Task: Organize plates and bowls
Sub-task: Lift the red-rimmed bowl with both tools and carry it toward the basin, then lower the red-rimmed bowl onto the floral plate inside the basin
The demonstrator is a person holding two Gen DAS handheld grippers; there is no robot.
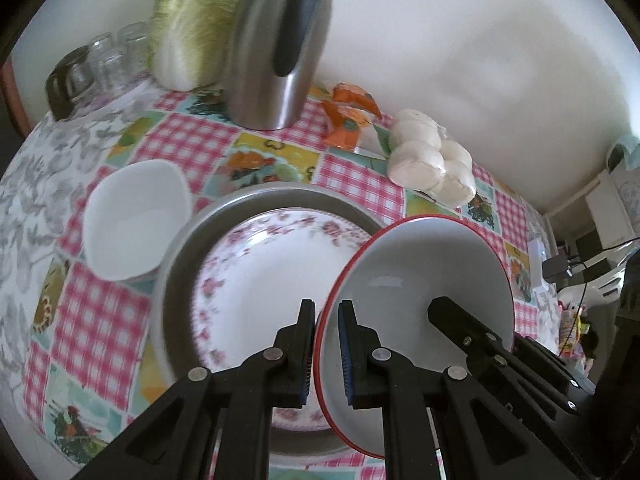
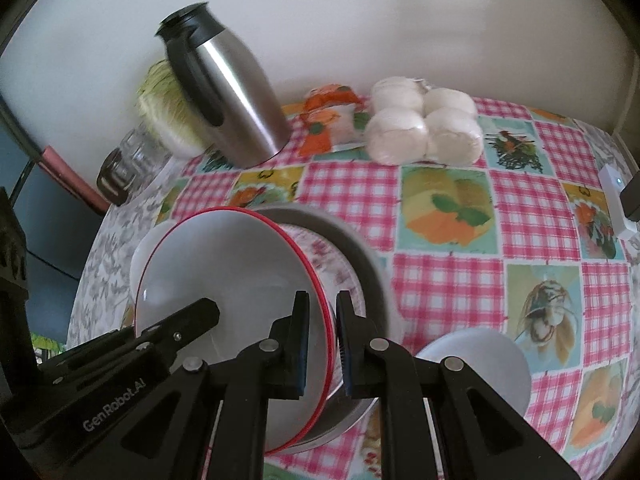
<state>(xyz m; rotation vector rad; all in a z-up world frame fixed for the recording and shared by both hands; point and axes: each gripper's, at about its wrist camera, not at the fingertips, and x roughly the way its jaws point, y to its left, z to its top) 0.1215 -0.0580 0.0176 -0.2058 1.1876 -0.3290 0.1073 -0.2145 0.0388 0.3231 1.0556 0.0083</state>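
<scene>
left wrist view: left gripper (image 1: 325, 354) and right gripper (image 2: 323, 350) each clench opposite rims of the red-rimmed bowl (image 1: 420, 276), carried level just above the floral plate (image 1: 264, 264) beyond the jaws, apparently for stacking.

A plain white wall (image 2: 360, 20) stands behind the table (image 2: 440, 292), which wears a cloth (image 1: 192, 140) of pink gingham and picture squares over a grey floral one (image 1: 36, 184). Soft, even daylight falls on the wall. In the left wrist view, white furniture (image 1: 608, 208) and dark cables (image 1: 576, 272) crowd the far right
</scene>
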